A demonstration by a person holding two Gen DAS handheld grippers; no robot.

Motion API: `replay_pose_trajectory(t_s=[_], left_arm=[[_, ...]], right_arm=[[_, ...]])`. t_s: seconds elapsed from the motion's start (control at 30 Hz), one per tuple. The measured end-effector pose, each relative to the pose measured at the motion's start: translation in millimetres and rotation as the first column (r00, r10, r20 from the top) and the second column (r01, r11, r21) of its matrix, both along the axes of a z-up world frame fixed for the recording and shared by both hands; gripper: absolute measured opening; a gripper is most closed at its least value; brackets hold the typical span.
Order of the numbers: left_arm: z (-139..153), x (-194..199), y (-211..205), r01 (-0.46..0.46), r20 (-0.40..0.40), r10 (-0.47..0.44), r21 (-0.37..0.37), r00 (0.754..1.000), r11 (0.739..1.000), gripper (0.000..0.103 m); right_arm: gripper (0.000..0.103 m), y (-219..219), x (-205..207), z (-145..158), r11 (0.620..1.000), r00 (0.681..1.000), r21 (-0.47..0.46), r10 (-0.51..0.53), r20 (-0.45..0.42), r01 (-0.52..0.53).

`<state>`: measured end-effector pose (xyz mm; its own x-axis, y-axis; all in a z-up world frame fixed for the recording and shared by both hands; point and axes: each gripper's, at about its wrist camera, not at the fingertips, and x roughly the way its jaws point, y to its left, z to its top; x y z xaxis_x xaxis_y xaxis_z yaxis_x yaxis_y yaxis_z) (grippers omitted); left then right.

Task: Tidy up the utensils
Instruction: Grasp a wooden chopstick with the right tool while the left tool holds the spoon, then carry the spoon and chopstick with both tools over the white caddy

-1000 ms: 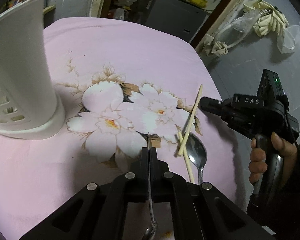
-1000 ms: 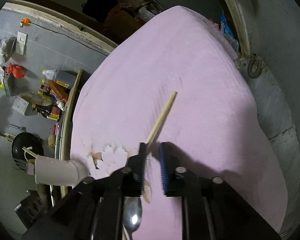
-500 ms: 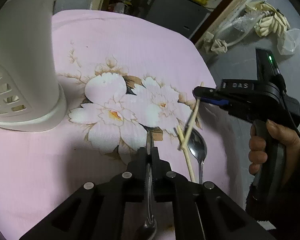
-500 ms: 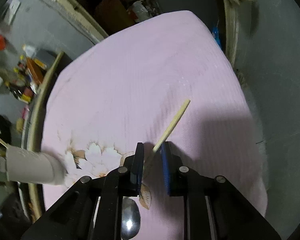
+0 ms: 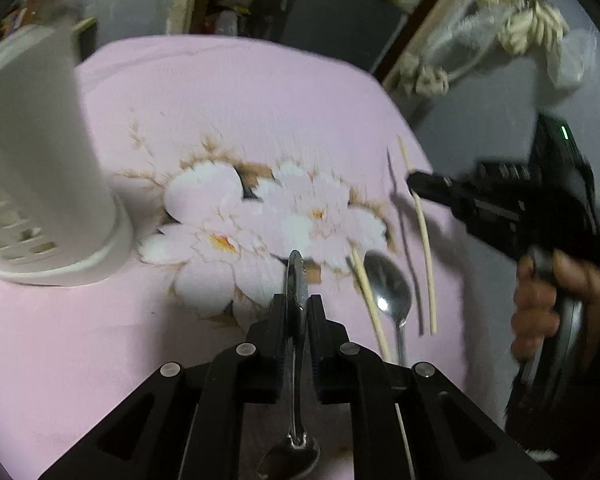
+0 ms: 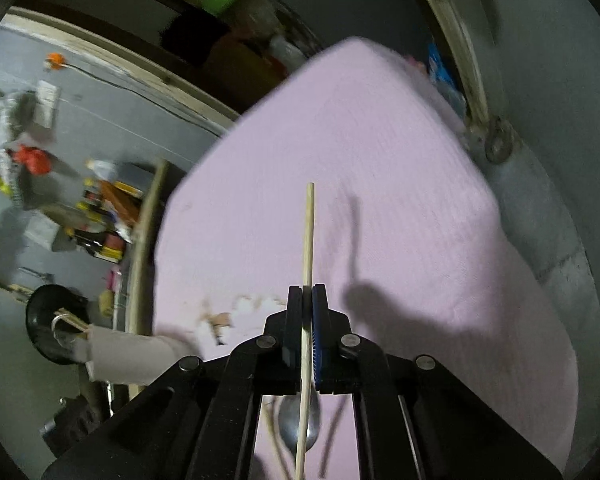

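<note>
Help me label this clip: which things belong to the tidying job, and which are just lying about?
Job:
- spoon in left gripper
- chopstick in right gripper
- second chopstick
- second spoon
- white holder

Lying about:
- rope bundle
- bottles

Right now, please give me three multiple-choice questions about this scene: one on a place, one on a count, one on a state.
1. Where does the white utensil holder stand in the left wrist view?
A. on the left of the pink cloth
B. on the floor
C. beside the lying spoon

2. How many spoons appear in the left wrist view?
A. one
B. two
C. four

3. What is the right gripper doing?
A. standing open over the cloth
B. clamped on a chopstick
C. holding a spoon

Answers:
1 A: the holder stands on the cloth's left part.
2 B: one spoon sits in the left gripper, a second spoon lies on the cloth.
3 B: its jaws have just closed, and the chopstick passes between them, lifted off the cloth.
</note>
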<state>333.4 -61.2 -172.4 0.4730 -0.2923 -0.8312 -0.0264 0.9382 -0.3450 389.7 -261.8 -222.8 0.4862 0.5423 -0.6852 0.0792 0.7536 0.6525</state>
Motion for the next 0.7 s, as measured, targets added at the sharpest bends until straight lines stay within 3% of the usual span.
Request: replay_pose_trajectory(t_s=[0.2, 0.43, 0.57, 0.7], left_arm=[[41, -19, 18, -0.048, 0.153, 0.058, -0.073, 0.987, 0.996, 0.003], [74, -35, 38, -0.021, 0.236, 0.039, -0.079, 0.971, 0.997, 0.003], [98, -47, 52, -0.002, 0.278, 0.026, -0.087, 0.96, 0.996, 0.003], [127, -56, 76, -0.001, 0.334, 0.033, -0.096, 0.942, 0.995, 0.003]], right_arm=[[0.004, 7, -36, 49, 0.999, 0.982, -0.041, -0.017, 0.187, 0.025], [0.004, 8, -54, 102, 0.996, 0.956, -0.072, -0.022, 0.292, 0.045], [0.004, 21, -69, 138, 0.996, 0.924, -0.067, -0.028, 0.382, 0.058], [0.004, 47, -82, 172, 0.995, 0.872, -0.079, -0.021, 0.489, 0.068]])
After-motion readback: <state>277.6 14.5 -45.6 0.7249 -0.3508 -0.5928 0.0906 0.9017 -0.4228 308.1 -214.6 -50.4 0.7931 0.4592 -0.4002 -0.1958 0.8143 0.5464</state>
